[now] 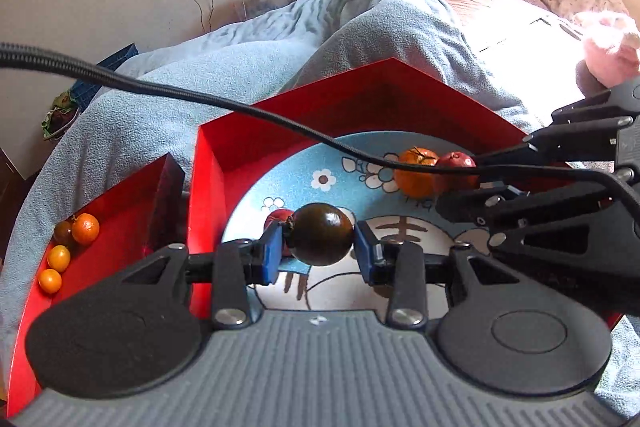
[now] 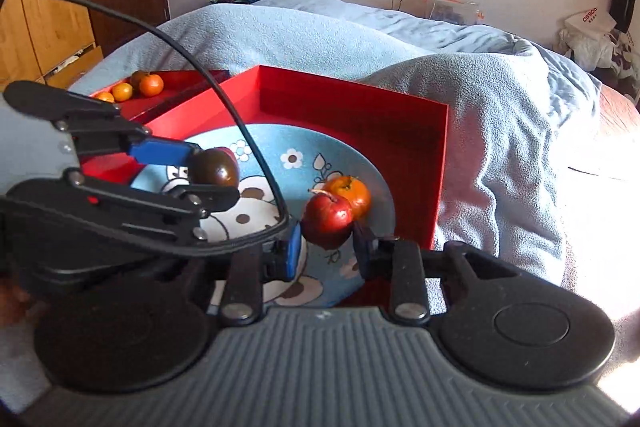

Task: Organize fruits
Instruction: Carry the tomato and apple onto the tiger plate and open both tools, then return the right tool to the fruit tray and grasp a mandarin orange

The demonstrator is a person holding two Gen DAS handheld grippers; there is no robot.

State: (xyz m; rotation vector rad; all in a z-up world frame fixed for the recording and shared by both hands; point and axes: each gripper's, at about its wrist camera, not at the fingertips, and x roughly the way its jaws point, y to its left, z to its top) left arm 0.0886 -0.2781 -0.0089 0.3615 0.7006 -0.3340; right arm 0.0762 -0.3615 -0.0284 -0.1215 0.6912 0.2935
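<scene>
From your left wrist view, your left gripper [image 1: 320, 251] is clamped on a dark, almost black round fruit [image 1: 322, 233], one blue pad against each side of it, held above the blue cartoon plate [image 1: 320, 183] that lies inside the large red box [image 1: 304, 119]. Just behind the dark fruit a small red fruit [image 1: 277, 217] peeks out on the plate. Farther right on the plate sit an orange [image 1: 416, 173] and a red apple-like fruit [image 1: 456, 171], touching each other, with your right gripper reaching in from the right edge around the red one. To the left, a shallower red tray [image 1: 120, 227] holds four small fruits [image 1: 64, 251] bunched in its near-left corner: three orange ones and one darker

From your right wrist view, your right gripper [image 2: 326, 245] is closed on the red apple-like fruit [image 2: 328, 221], its pads pressing both flanks; the orange [image 2: 352, 193] touches it from behind. Your left gripper [image 2: 212, 179] comes in from the left, holding the dark fruit [image 2: 216, 167] over the plate [image 2: 288, 151]. The box [image 2: 440, 163] rests on a light blue blanket [image 2: 500, 131], with the tray [image 2: 176, 95] beyond
</scene>
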